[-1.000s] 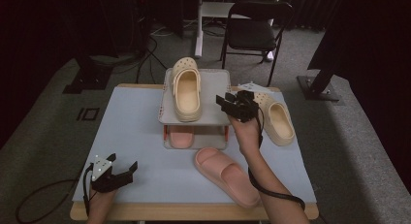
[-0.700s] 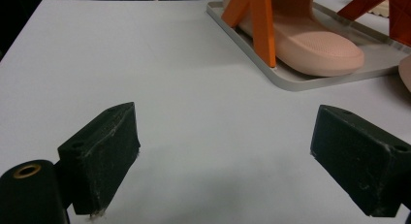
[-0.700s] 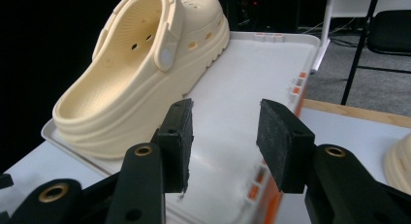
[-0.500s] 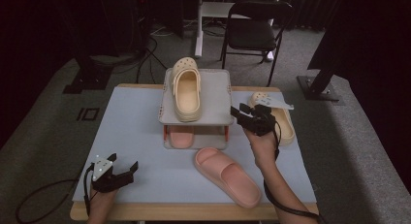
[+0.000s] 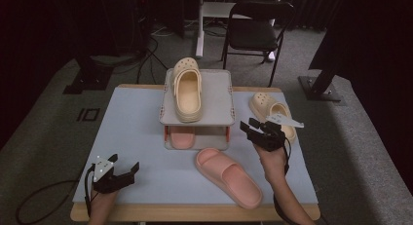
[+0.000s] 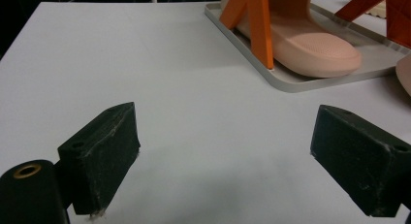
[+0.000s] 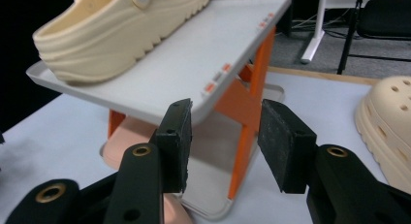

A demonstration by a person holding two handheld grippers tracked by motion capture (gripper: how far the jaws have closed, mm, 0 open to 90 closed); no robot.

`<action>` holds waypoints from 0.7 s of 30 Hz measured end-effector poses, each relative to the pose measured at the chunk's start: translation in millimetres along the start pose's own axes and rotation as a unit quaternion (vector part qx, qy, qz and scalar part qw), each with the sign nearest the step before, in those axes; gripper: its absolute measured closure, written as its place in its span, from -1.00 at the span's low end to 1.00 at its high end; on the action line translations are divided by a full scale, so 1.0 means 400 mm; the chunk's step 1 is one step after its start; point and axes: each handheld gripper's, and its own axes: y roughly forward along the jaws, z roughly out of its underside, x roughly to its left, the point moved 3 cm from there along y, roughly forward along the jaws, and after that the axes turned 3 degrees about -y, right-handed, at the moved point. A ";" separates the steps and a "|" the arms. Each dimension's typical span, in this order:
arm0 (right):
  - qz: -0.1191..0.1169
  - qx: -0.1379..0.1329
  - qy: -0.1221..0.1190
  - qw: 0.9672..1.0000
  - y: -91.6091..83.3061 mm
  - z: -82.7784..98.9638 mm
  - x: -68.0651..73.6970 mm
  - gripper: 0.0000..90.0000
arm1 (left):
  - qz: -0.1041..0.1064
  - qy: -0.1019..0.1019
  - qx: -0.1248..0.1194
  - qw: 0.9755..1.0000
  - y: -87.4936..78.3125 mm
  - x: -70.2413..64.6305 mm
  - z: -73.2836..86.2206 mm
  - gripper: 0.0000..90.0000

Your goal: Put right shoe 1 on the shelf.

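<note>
A two-tier rack [image 5: 216, 96] with grey trays and orange legs stands mid-table. A cream clog [image 5: 187, 91] lies on its top tray, and a pink slipper [image 5: 182, 136] on the lower one. A second pink slipper [image 5: 229, 176] lies on the table in front, and a second cream clog [image 5: 270, 110] lies to the rack's right. My right gripper [image 5: 248, 125] hovers open by the rack's front right corner. In the right gripper view its empty jaws [image 7: 225, 136] frame the top tray's corner [image 7: 208, 54]. My left gripper [image 5: 125, 162] rests open at the front left, with bare table between its pads [image 6: 104, 156].
The light blue table top [image 5: 131, 118] has free room on its left half. A black chair [image 5: 258, 30] and a white stand stand behind the table. Cables lie on the floor at the left, and a dark stand base [image 5: 319, 88] sits at the right.
My right gripper has come back towards me and down, from over the cream clog at the right to the rack's front right corner. My left gripper has stayed put.
</note>
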 end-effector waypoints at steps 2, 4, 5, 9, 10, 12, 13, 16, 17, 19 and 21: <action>-0.005 -0.002 0.001 1.000 -0.005 0.016 -0.006 0.22 | 0.000 0.001 -0.001 1.000 -0.001 -0.001 -0.001 -0.78; -0.006 0.000 -0.004 1.000 -0.008 0.031 -0.009 0.22 | -0.001 0.001 -0.001 1.000 -0.001 -0.001 -0.001 -0.78; -0.006 0.000 -0.004 1.000 -0.008 0.031 -0.009 0.22 | 0.000 0.001 -0.001 1.000 -0.001 -0.002 -0.001 -0.78; -0.005 0.008 -0.013 1.000 -0.014 0.069 -0.014 0.22 | -0.001 0.003 -0.002 1.000 -0.002 -0.001 -0.002 -0.78; -0.004 0.010 -0.012 1.000 -0.015 0.078 -0.016 0.22 | -0.001 0.003 -0.002 1.000 -0.002 -0.001 -0.002 -0.78; -0.006 0.012 -0.011 1.000 -0.016 0.086 -0.018 0.22 | 0.001 0.000 -0.003 1.000 -0.002 -0.002 -0.002 -0.78; -0.004 0.014 -0.011 1.000 -0.017 0.094 -0.022 0.22 | 0.000 -0.001 -0.004 1.000 -0.002 -0.002 -0.002 -0.78; -0.005 0.023 -0.011 1.000 -0.021 0.123 -0.029 0.22 | 0.000 0.000 -0.003 1.000 -0.001 -0.002 -0.002 -0.78; -0.006 0.025 -0.013 1.000 -0.021 0.130 -0.031 0.21 | 0.001 0.001 -0.003 1.000 -0.001 -0.002 -0.001 -0.78; -0.005 0.031 -0.013 0.999 -0.022 0.146 -0.034 0.21 | 0.001 0.000 -0.003 1.000 -0.001 -0.003 -0.002 -0.78; -0.009 0.034 -0.013 0.999 -0.023 0.159 -0.036 0.20 | 0.002 -0.001 -0.005 1.000 -0.001 -0.003 -0.002 -0.78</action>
